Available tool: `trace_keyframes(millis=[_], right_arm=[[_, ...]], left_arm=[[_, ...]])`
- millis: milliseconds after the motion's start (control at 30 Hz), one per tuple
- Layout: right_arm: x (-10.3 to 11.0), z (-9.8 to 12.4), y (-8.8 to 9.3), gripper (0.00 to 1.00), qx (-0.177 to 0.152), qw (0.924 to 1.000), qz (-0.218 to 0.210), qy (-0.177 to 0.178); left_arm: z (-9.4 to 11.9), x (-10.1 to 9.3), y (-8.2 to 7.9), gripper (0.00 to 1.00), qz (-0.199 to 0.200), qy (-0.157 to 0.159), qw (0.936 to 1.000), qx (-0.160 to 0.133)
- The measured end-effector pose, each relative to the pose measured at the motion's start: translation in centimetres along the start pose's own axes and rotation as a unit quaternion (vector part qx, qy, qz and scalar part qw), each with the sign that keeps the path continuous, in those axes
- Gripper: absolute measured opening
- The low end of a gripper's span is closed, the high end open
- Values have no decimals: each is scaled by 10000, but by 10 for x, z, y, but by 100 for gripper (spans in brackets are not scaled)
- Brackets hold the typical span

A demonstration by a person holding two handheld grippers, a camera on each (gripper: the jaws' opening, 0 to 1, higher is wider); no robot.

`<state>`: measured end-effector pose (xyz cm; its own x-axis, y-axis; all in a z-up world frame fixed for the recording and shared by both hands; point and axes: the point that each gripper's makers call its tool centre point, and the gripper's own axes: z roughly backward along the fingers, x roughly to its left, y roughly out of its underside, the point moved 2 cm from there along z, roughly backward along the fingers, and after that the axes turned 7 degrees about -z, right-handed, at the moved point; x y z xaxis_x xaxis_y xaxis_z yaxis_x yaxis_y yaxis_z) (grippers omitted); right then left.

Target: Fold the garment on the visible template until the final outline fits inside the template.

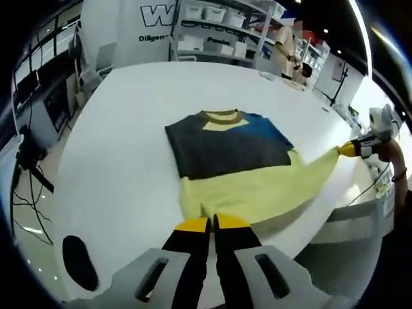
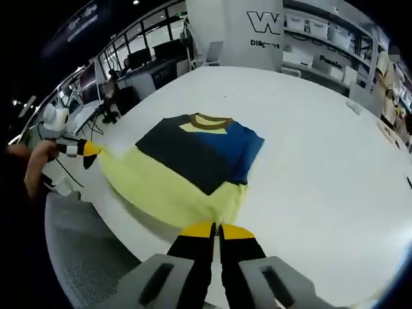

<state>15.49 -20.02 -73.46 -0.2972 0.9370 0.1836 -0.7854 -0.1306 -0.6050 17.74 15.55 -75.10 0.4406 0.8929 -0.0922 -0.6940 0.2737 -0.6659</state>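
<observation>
The white tabletop [image 1: 122,148] carries the garment [image 1: 225,154], a dark, blue and yellow shirt lying mid-table with one sleeve already folded across its chest. The hem folds look left to do; no template outline is discernible. The left hand-held gripper [image 1: 211,223] is clamped on the yellow hem at 6 o'clock; the right hand-held gripper [image 2: 217,228] likewise pinches the hem's other corner.

Both views low at table [image 1: 129,129] edge, opposite hem corners, sharing garment [image 1: 232,151].
</observation>
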Motion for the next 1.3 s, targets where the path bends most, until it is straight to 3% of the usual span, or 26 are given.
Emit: trace_keyframes(millis=[333,567,600,700,867,1000,1300], right_arm=[[-5,-5,-51,0,-362,9993,116,-28],[-12,-9,-75,0,-524,9985,155,30],[-17,-14,-82,0,-542,9984,103,81],[-22,-19,-92,0,-574,9983,55,112],[-30,-26,-111,0,-722,9972,-51,170],[-37,-40,-128,0,-885,9954,-369,75],[-52,-68,-144,0,-804,9953,-495,235]], left_arm=[[-12,14,-49,4,-52,-146,9993,-354],[-20,23,-78,4,-143,-190,9983,-524],[-22,26,-90,4,-201,-202,9978,-595],[-24,32,-104,4,-239,-215,9973,-656],[-30,39,-118,4,-216,-246,9969,-718],[-48,48,-128,4,-257,-290,9970,-669],[-77,71,-137,4,65,-402,9972,-621]])
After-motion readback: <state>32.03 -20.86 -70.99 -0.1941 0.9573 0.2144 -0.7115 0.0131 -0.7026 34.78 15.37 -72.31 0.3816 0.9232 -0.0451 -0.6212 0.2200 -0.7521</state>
